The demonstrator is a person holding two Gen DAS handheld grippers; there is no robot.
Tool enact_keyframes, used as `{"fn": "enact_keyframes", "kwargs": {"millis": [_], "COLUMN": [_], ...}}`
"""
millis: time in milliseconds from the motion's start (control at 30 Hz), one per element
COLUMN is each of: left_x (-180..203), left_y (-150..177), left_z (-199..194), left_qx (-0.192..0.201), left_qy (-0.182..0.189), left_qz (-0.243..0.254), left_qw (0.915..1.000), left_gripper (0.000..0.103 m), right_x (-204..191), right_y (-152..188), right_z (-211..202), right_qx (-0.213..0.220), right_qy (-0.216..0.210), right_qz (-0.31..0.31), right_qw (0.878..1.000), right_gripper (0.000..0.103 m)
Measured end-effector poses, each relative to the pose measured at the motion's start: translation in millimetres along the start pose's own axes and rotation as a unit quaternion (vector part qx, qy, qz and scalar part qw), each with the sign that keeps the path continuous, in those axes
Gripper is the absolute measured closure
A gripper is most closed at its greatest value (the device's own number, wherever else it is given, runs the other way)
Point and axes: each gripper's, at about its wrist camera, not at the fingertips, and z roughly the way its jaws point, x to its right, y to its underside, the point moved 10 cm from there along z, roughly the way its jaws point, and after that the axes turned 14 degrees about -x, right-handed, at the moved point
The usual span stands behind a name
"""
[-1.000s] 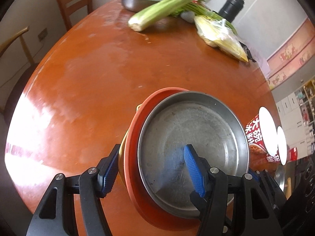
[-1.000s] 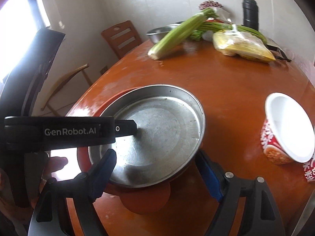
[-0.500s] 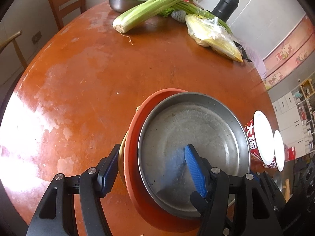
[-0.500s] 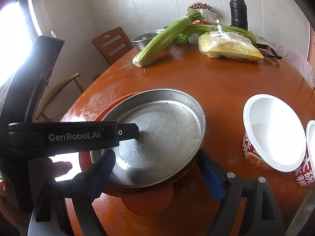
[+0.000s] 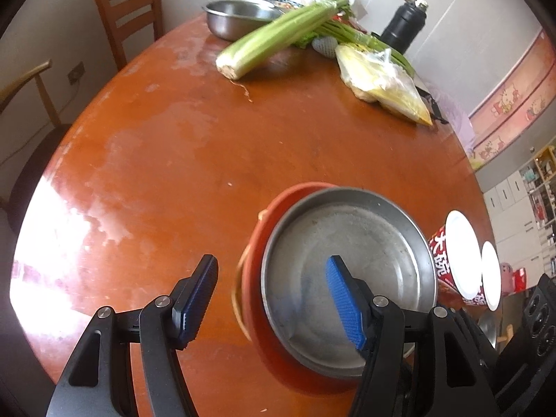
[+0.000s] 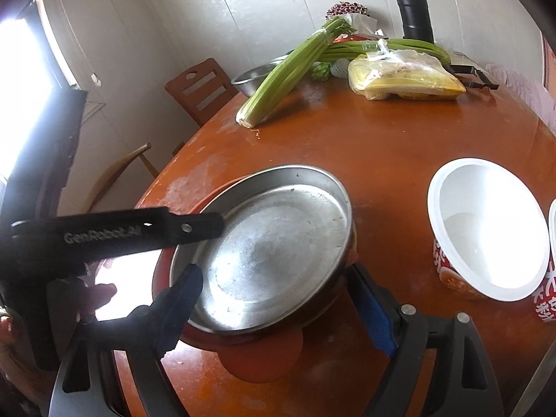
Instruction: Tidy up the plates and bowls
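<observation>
A shallow round steel pan (image 6: 274, 250) sits nested on an orange plastic plate (image 5: 257, 278) near the front edge of the round wooden table (image 5: 194, 146). To its right stand two paper noodle cups (image 6: 486, 229), perhaps touching each other. A celery bunch (image 5: 274, 34) lies at the far side, before a steel basin (image 5: 232, 17).

1. The orange plate (image 5: 255, 299) lies mostly hidden under the steel pan (image 5: 351, 264).
2. A yellow rim (image 5: 237, 293) beneath it barely shows.
3. The second noodle cup (image 6: 549, 278) is cut off at the right edge.
4. The far steel bowl (image 6: 252, 78) sits half behind celery (image 6: 288, 69).
</observation>
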Motion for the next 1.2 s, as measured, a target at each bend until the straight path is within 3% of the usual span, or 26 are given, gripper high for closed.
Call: {"fn": "enact_keyframes", "kwargs": {"millis": [267,567,900,1200], "left_x": [-6.0,31.6,100.5,168.6], "left_y": [3.0,21.5,37.5,63.9], "left_z": [-38.2,-83.6,-97.6,-98.0], "left_qx": [0.058,0.126,0.147,0.145], "left_qy": [-0.011,-0.018,-0.001,0.019], "left_qz": [-0.008,0.025,0.078,0.14], "left_qw": [0.9982,0.9915,0.9861,0.9794], "left_gripper": [0.037,0.037,0.036,0.036], "right_x": [5.0,26.1,50.4,85.5], "right_y": [-6.0,-4.3,9.7,33.7], "right_z": [-26.7,-106.6,-193.1,-218.0], "right_qx": [0.048,0.137,0.21,0.212], "right_qy": [0.012,0.048,0.055,0.088], "right_qz": [0.017,0.037,0.032,0.041], "right_qw": [0.999,0.989,0.976,0.973], "right_gripper": [0.018,0.014,0.011,0.009]}}
